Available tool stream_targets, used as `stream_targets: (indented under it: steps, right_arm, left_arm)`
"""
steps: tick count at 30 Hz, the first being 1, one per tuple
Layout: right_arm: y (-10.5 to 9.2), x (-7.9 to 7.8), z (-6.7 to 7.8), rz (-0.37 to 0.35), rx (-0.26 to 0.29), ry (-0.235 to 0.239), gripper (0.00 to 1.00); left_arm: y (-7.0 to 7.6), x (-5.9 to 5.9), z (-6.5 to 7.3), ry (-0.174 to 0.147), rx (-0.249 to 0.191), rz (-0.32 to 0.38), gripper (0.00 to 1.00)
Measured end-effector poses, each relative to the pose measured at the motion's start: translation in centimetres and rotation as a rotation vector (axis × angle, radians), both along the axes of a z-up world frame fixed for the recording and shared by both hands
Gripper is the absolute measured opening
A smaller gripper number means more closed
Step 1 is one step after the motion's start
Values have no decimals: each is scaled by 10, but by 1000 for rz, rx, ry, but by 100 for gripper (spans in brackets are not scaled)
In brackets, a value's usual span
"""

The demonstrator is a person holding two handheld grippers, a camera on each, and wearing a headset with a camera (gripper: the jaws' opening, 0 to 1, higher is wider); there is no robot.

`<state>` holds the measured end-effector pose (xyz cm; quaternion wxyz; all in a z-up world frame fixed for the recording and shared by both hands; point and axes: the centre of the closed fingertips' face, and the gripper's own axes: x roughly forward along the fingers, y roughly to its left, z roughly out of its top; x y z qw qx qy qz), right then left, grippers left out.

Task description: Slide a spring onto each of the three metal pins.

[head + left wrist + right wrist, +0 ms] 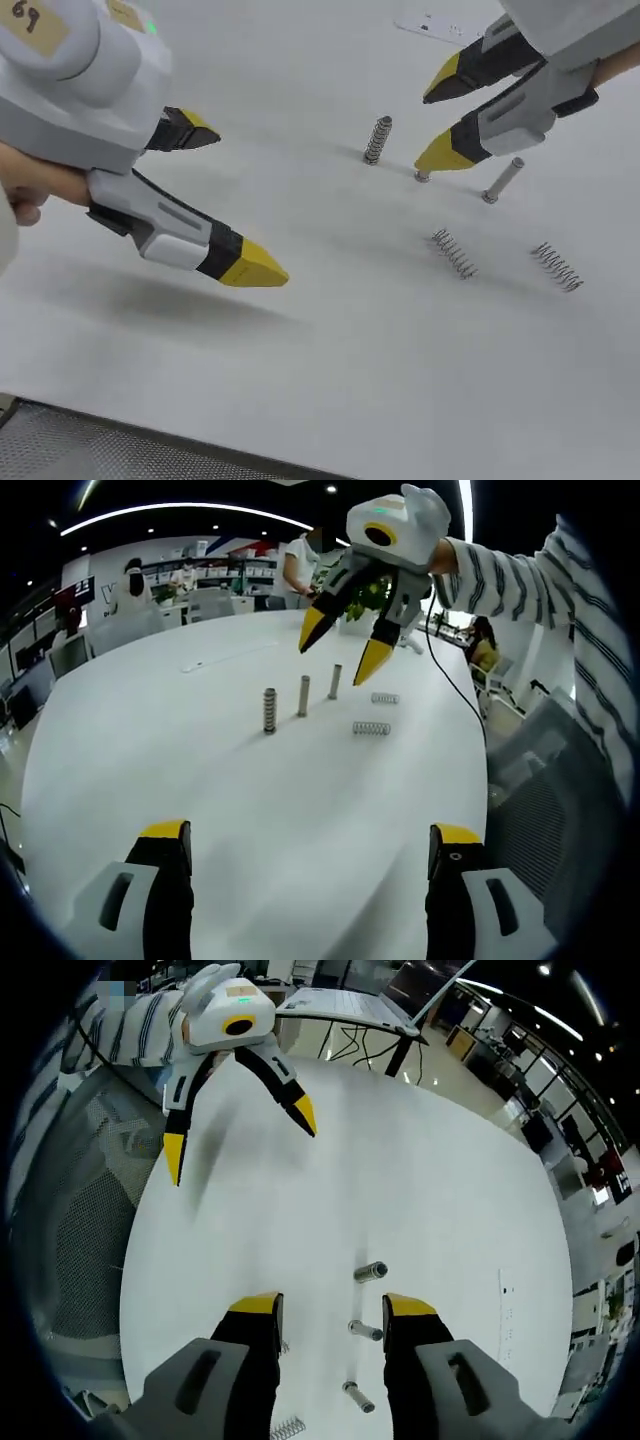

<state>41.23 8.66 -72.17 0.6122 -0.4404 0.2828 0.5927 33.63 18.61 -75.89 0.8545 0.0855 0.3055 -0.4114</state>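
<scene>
White table (pixel 300 380), mid-surface: sprung pin (pixel 377 140) and two bare pins (pixel 502 180) upright, slim steel. Two loose wire springs (pixel 453 253) lie beside them. The right gripper (pixel 422 133) partly hides middle pin; the left gripper (pixel 250 205) sits well apart. Both jaws open, empty.

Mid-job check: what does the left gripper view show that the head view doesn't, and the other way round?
Left gripper view: the middle pin, top to base, and people beyond the table. Head view: the left gripper's body, the hand holding it, and the right gripper's lower tip covering the middle pin down to its base. Both: the sprung pin, the bare end pin, two loose springs lying flat, both grippers open.
</scene>
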Motion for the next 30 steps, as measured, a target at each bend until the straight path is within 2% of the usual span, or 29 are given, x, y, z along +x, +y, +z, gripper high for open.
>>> stream_targets:
  steps: [4,6,8,10,12,15,18,23,26,30]
  right_arm:
    - [-6,-4,4,-55,85,-14,43]
    - [-13,-8,2,-96,113,3,47]
    - [-21,-13,0,-134,131,22,49]
    - [-28,-16,-2,-149,141,22,49]
    - [-38,-17,-4,-193,164,16,51]
    - [-50,-19,-3,-295,238,40,53]
    - [-62,-22,-1,-353,264,39,54]
    - [-78,-26,0,-423,293,37,61]
    - [-87,-29,0,-485,325,45,62]
    - [-99,-34,-2,-531,350,45,64]
  left_arm:
    - [6,0,2,2,-3,16,95]
    - [6,-2,3,3,0,18,95]
    - [3,-4,4,7,6,18,95]
    - [3,-4,4,11,9,20,94]
    - [2,-7,2,25,16,19,94]
    - [0,-10,2,28,23,12,94]
    - [-6,-13,3,31,22,8,94]
    - [-3,-10,6,24,7,27,94]
    - [-2,-9,8,18,-1,34,94]
    - [0,-10,9,19,-4,44,94]
